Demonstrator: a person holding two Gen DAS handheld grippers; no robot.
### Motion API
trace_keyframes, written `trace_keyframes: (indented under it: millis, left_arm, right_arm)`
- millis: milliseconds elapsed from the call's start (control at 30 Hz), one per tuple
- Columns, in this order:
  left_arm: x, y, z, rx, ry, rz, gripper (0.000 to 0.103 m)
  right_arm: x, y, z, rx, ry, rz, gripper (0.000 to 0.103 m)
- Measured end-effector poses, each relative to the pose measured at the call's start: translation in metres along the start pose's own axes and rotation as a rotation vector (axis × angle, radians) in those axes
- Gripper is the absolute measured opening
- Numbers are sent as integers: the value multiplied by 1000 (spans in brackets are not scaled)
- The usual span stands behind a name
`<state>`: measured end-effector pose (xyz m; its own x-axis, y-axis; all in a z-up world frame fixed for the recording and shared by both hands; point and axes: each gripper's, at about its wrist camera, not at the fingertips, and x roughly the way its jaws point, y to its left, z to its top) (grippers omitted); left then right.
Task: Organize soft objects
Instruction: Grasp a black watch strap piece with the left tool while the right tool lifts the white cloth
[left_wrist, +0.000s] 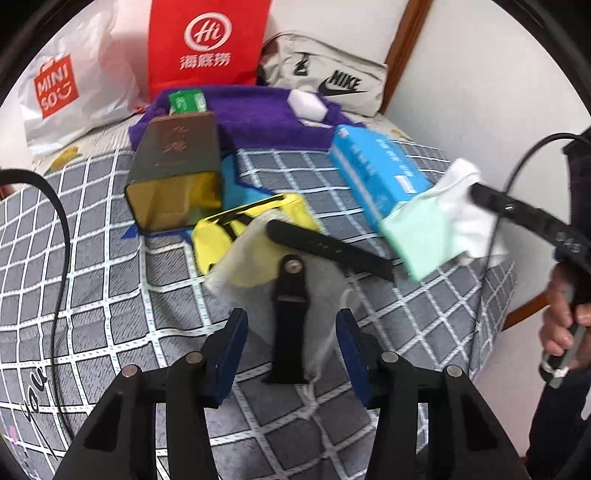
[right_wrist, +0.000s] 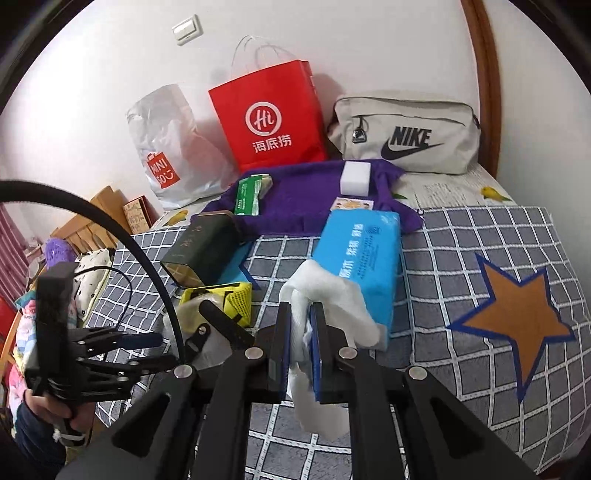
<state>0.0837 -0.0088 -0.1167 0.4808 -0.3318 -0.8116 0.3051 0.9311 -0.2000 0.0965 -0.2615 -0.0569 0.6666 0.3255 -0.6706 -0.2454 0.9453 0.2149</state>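
In the left wrist view my left gripper (left_wrist: 291, 354) hangs over a black strap (left_wrist: 289, 325) that lies on a pale grey cloth (left_wrist: 325, 291) on the checked bedspread (left_wrist: 110, 280). The strap runs between the blue pads (left_wrist: 231, 350) with a gap on each side, so the gripper is open. A second black strap (left_wrist: 328, 251) lies across the cloth's far edge. My right gripper (right_wrist: 300, 332) is shut on a white cloth (right_wrist: 332, 306), which shows as a white and mint cloth (left_wrist: 439, 229) in the left wrist view, held above the bed.
A blue tissue pack (right_wrist: 362, 251), a yellow pouch (left_wrist: 236, 229) and a dark open tin (left_wrist: 177, 166) lie mid-bed. Behind them is a purple towel (right_wrist: 306, 192) with a white block (right_wrist: 355, 179) and a green packet (right_wrist: 249, 195). Bags and a Nike pouch (right_wrist: 402, 136) line the wall.
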Motion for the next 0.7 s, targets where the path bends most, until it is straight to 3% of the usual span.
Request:
trace_keyframes:
  millis: [167,267,433,533,633,700]
  left_arm:
    - [12,-15,6,46,11,21,47]
    - [27,-15,3,59,42,80,47]
    - [42,-8,-4,47,60,102,41]
    - [43,-15,-7,95,50,147,38]
    - [41,-18,-7,106,59,141,25]
    - [39,-17,-6,98,63,131,23]
  right_arm:
    - [3,-8,-6,29,10,4,11]
    - [4,-13,-9,38,20,2,11]
    - [5,-23,-14,58,23,-7,11]
    - [6,-28,-17,72,25,-12,12]
    - [6,-31,-17,79,28,-15,12]
    - [5,-30,-16,73,30,-14,12]
